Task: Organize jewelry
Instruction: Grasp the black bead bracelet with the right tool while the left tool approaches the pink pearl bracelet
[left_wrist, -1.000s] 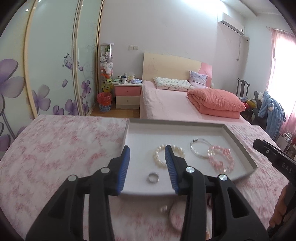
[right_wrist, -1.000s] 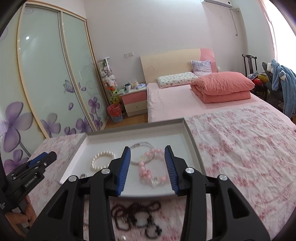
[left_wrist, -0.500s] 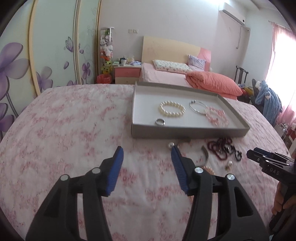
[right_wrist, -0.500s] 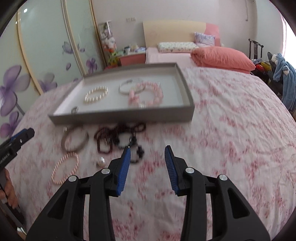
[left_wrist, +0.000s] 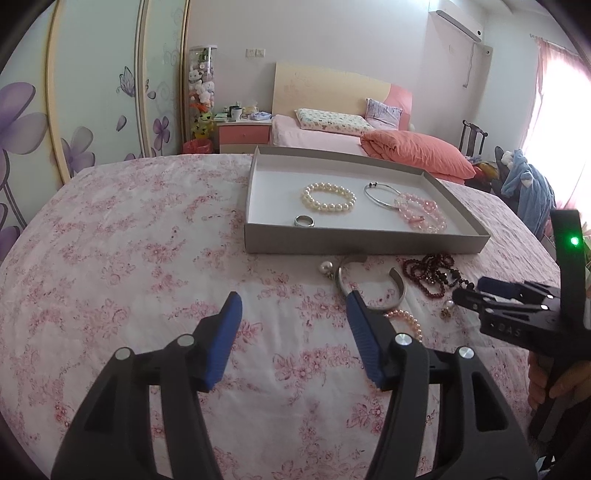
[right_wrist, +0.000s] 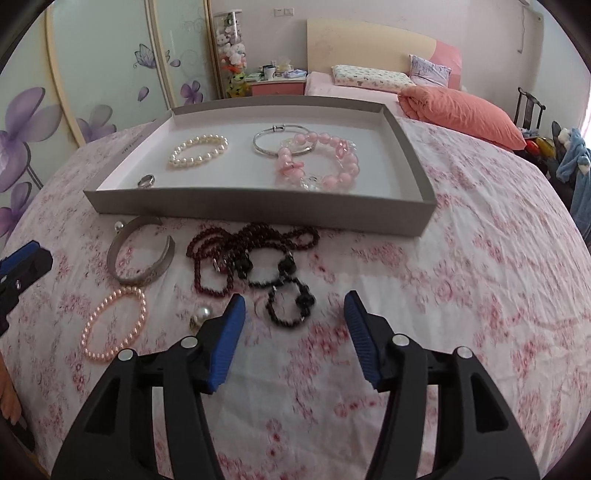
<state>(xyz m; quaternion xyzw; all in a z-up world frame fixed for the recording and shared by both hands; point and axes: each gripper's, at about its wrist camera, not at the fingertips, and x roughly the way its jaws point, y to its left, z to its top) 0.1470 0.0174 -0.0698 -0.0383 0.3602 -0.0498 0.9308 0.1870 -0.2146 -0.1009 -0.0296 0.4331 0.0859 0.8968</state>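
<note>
Both tongs hover over the flowered bedspread, empty. Right gripper: jaws spread and opening, nothing btwn the blue pads. Left gripper: same, spread and opening, only cloth btwn them.

Sorted already, in the grey tray beyond both tongs: white pearl bracelet, thin silver bangle, pink bead bracelet, ring.

Still loose on the spread, btwn tray wall and tongs:
- black bead strand, just ahead of right gripper, sitting almost in line w/ the gap, slightly toward its left pad. It runs on into the dark red bead strand, further ahead and left; the two look tangled.
- pearl earring, right beside right gripper's left pad.
- pink pearl bracelet, well left of right gripper; in left wrist view it's partly hidden behind left gripper's right pad.
- open silver cuff, just ahead of left gripper's right pad, opening facing the tray.
- second pearl earring close to tray wall.

Key relation: black strand lies straight ahead of right gripper, nearer to it than to the left. Its loop is roughly round, no clear long axis, so any pinch angle likely works. Likely next target, w/ tangle risk dragging the red strand along. Cuff and pink pearls suit left gripper.
</note>
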